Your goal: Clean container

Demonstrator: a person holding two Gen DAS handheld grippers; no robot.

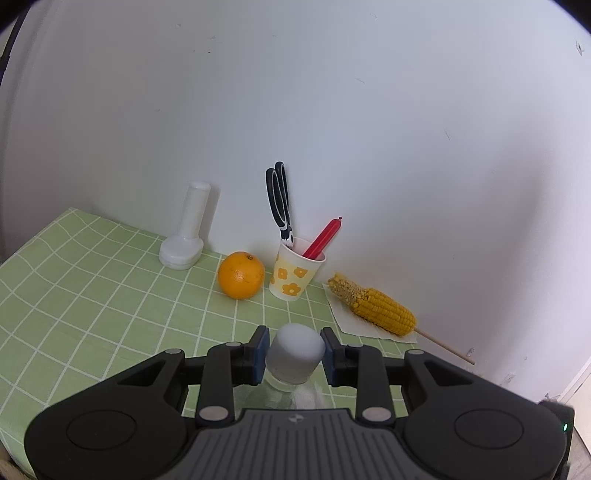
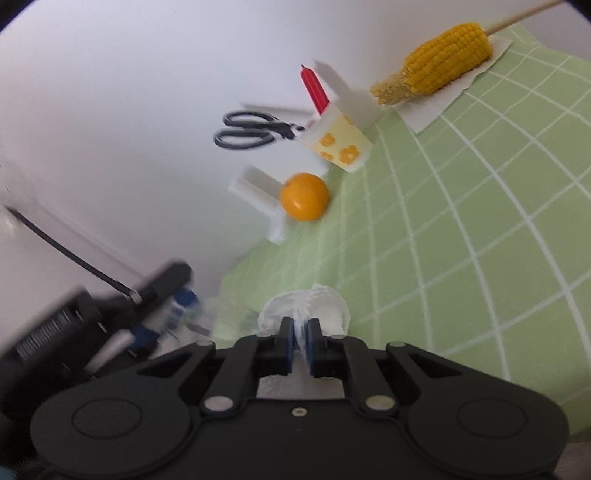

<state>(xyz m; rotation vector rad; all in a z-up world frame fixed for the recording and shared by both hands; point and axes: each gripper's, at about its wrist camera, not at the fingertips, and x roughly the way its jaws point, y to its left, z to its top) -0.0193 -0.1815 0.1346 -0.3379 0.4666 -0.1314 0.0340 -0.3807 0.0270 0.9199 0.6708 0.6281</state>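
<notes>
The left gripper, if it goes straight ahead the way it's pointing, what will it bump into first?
Probably the yellow flowered paper cup holding the black scissors. The left gripper, its jaws shut on a white-capped clear bottle, points about there, with the orange just left; depth is uncertain.

Bottle body point(image 1: 295, 397): clear, low centre of the left wrist view — mostly hidden behind the gripper housing.
Left gripper point(image 2: 162, 310): lower left of the right wrist view — motion-blurred, its load unreadable.
Skewer point(image 2: 524, 16): cut off at the top edge.
Scissors point(image 1: 279, 206): blades hidden inside the paper cup point(image 1: 295, 273).
Tissue point(image 2: 306, 306): lower part hidden between the pads.
</notes>
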